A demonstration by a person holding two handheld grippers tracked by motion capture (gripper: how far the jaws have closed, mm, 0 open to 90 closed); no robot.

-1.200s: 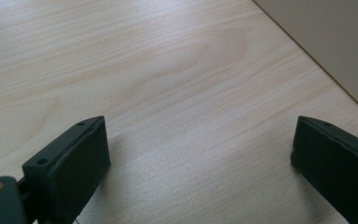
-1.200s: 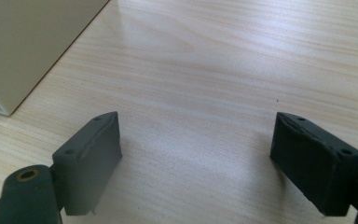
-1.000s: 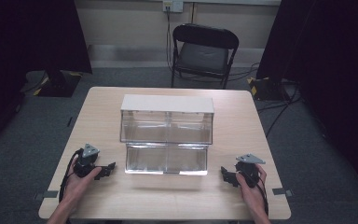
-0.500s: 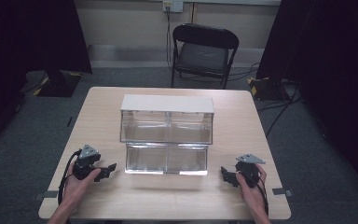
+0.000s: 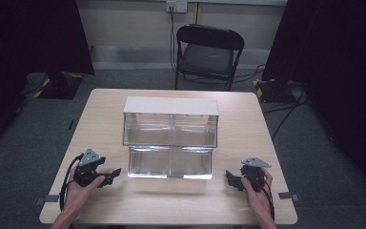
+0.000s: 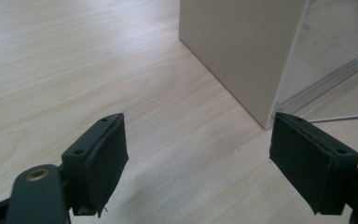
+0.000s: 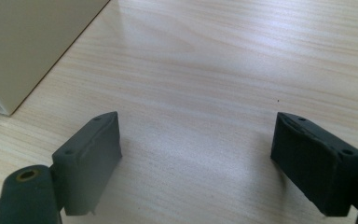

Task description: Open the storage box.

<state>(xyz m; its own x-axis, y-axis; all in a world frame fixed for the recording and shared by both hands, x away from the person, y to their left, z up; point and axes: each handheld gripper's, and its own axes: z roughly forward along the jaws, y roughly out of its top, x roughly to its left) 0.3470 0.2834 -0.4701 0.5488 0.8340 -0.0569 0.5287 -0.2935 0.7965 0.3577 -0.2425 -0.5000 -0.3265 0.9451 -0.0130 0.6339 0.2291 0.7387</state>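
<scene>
Centre frame on the pale wooden counter (image 5: pixel 248 200), a clear rigid plastic drawer cabinet (image 5: pixel 170 129), probably light and slippery; both tongs (image 5: pixel 116 172) (image 5: pixel 228 177) released, empty. Grip drawer front edge.

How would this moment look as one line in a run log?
left gripper: open, holding nothing | right gripper: open, holding nothing | drawer cabinet: centre of table, lower clear drawer pulled out | contact: none

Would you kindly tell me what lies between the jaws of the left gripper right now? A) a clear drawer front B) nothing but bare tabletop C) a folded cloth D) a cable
B: in the left gripper view the left gripper has its jaws apart over bare wooden table, with the drawer cabinet ahead and untouched.
</scene>
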